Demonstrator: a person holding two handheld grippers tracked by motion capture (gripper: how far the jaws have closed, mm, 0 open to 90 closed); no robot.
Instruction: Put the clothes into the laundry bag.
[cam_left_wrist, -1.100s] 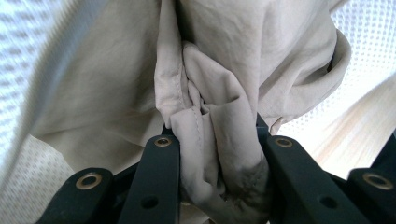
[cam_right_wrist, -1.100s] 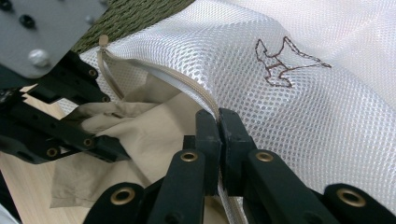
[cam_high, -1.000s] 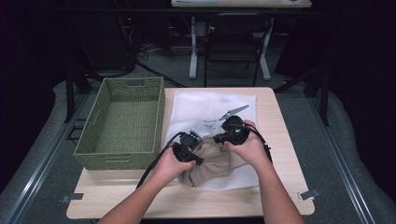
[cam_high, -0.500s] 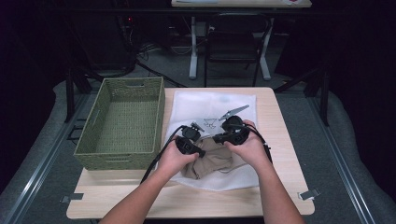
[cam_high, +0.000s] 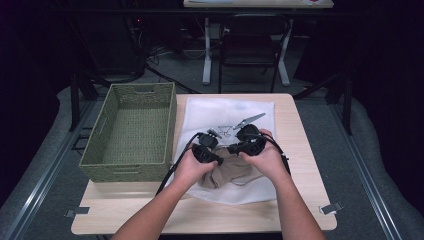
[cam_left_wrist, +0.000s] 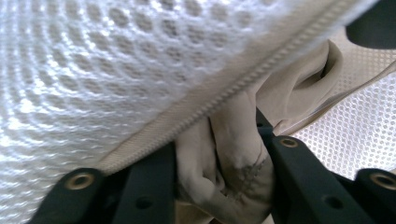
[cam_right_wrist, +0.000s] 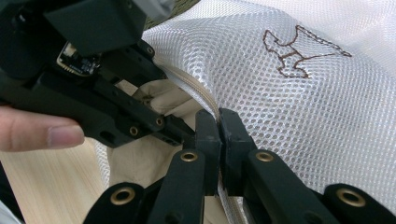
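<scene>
near the counter's (cam_high: 150, 210) front edge, the right gripper (cam_right_wrist: 218, 122) pinches the zippered hem of the white honeycomb mesh bag (cam_high: 227, 112). the left gripper (cam_left_wrist: 219, 154), jaws just eased wider, has soft beige cloth (cam_high: 227, 172) bunched between them (crumpled, half inside). beyond sits a woven green basket (cam_high: 131, 131).
</scene>
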